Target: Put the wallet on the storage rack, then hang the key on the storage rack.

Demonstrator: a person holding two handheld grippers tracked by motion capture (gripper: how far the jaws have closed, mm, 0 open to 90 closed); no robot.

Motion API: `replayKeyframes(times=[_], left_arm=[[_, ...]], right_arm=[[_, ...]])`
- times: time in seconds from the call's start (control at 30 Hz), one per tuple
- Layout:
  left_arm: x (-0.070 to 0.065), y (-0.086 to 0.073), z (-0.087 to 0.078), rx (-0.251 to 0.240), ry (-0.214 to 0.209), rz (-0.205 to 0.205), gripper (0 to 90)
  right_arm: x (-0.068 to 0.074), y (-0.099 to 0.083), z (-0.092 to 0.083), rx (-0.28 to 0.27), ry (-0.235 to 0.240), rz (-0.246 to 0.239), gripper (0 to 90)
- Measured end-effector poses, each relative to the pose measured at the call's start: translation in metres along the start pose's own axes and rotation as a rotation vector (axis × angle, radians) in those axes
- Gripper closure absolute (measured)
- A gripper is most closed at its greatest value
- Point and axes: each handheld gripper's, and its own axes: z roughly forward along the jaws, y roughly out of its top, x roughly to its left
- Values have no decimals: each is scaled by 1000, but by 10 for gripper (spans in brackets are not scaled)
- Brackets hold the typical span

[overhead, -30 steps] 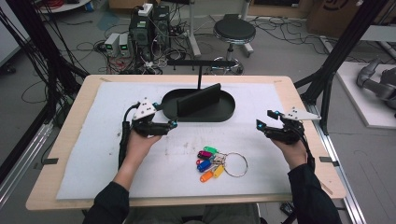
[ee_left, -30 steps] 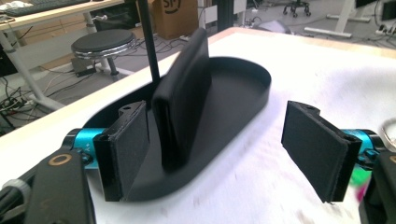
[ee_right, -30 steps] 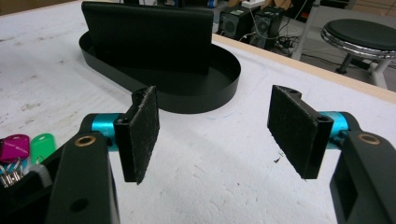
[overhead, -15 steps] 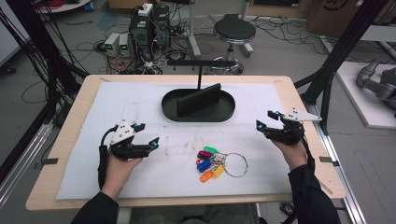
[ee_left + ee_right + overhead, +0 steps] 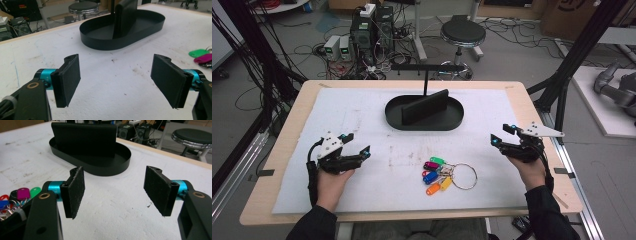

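Observation:
A bunch of keys with coloured tags (image 5: pixel 438 174) on a metal ring lies on the white mat, near the front middle. Behind it stands a black oval tray (image 5: pixel 394 117) with an upright black divider (image 5: pixel 424 107). My left gripper (image 5: pixel 357 143) hovers low over the mat at the front left, open and empty, well left of the keys. My right gripper (image 5: pixel 503 134) stands open and empty at the right, beyond the key ring. In the left gripper view, the open gripper (image 5: pixel 118 76) faces the tray (image 5: pixel 105 45), tags (image 5: pixel 200 56) at right. In the right gripper view, the gripper (image 5: pixel 115 191) faces the tray (image 5: pixel 105 171), tags (image 5: pixel 23 193) at left.
A white mat (image 5: pixel 362 110) covers most of the wooden table (image 5: pixel 292 150). Black frame posts rise at both sides. A stool (image 5: pixel 463 34) and boxes of electronics (image 5: pixel 372 30) with cables stand on the floor behind the table.
My left gripper has drawn back from beside the tray, moving left and toward the near edge and a little lower. The right gripper, keys and tray have stayed put.

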Motion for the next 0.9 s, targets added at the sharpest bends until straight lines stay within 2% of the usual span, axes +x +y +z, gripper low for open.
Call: replayKeyframes(times=[0.1, 0.2, 0.23, 0.27, 0.3, 0.33, 0.53, 0.6, 0.63, 0.7, 0.77, 0.83, 0.9], left_arm=[[0, 0, 1, -11, 15, 19, 238], [3, 0, 2, -17, 22, 19, 241], [5, -1, 2, -23, 14, 2, 242], [5, -1, 2, -23, 14, 2, 249], [6, -2, 2, -30, -3, -8, 249], [7, -4, 2, -44, -22, -12, 295], [5, -8, 0, -58, -16, -7, 295], [4, -9, -2, -72, -20, -19, 293], [4, -9, -2, -82, -37, -34, 293], [3, -9, -2, -86, -47, -40, 293], [2, -9, -1, -80, -58, -42, 293], [1, -9, 1, -70, -64, -49, 293], [2, -10, 3, -60, -70, -56, 282]], right_arm=[[-1, 0, -4, -9, -3, -4, 338], [-2, -1, -5, -5, -7, -5, 335], [-4, -2, -7, -4, -9, -2, 334], [-4, -2, -7, -4, -9, -2, 334], [-4, -3, -8, -6, -12, 2, 332], [-4, -3, -9, -15, -20, 0, 317], [-3, -3, -7, -26, -21, -8, 330], [2, -4, -6, -41, 3, -40, 365], [3, -6, -5, -58, 12, -56, 373], [5, -9, -3, -54, 46, -62, 377], [6, -10, -2, -50, 63, -61, 373], [7, -12, 1, -73, 111, -70, 352], [9, -13, 4, -56, 131, -93, 330]])
